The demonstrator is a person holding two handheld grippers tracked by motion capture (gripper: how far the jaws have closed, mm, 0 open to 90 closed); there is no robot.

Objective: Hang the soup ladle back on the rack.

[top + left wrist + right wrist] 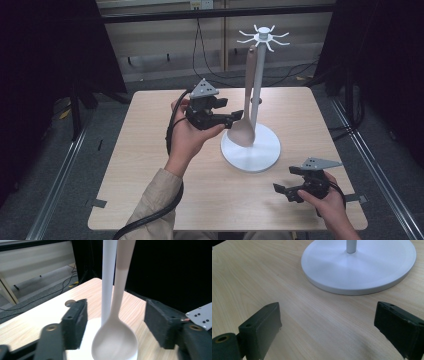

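Your left claw wide beside the spoon hanging on the stand, bowl between its jaws untouched, your right claw wide, low over the surface

Stand placed on tabletop, right of centre. Spoon hung from stand's top, just beside the pole. Left gripper left of spoon; right gripper before stand, near tabletop's front edge.

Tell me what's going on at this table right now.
A person holds a claw in each hand. The left claw is open around the bowl of a beige spoon that hangs from a white hook stand, pads not touching it. The right claw rests open on the wooden table near the stand's base.
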